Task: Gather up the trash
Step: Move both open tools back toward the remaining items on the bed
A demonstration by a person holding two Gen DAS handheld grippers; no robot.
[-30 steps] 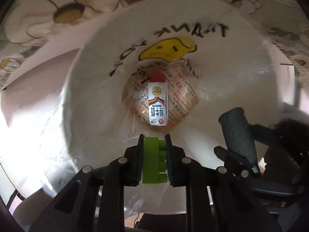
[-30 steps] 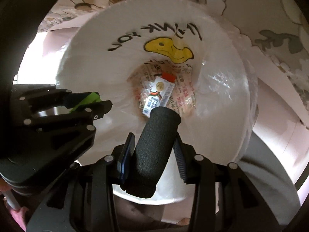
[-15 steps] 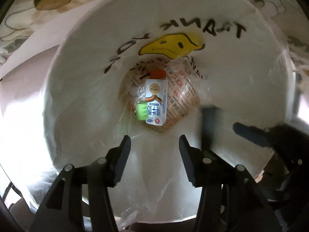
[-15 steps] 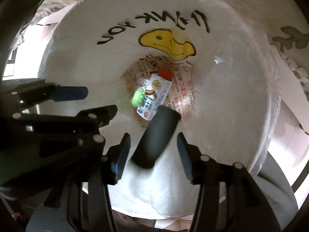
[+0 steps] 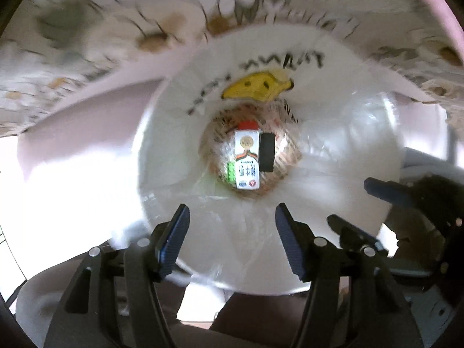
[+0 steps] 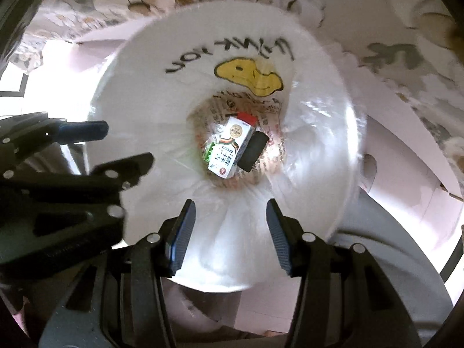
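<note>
A white bin bag (image 5: 179,133) (image 6: 150,92) with a yellow face and "THANK YOU" print lines a round bin below both grippers. At its bottom lie a white milk carton (image 5: 247,162) (image 6: 230,150), a green toy brick (image 5: 231,171) (image 6: 211,152) on its left and a black foam cylinder (image 5: 266,152) (image 6: 253,150) on its right. My left gripper (image 5: 232,232) is open and empty above the bin's near side. My right gripper (image 6: 229,232) is open and empty too. Each gripper shows at the edge of the other's view.
A floral tablecloth (image 5: 87,29) (image 6: 391,29) hangs behind the bin. A pink panel (image 5: 87,116) (image 6: 406,150) stands between the cloth and the bin. Printed paper (image 5: 284,150) lies under the trash in the bag.
My left gripper opened and dropped the green brick into the bag. My right gripper opened and dropped the black foam cylinder. Both pieces now lie beside the carton, and the grippers have pulled back.
</note>
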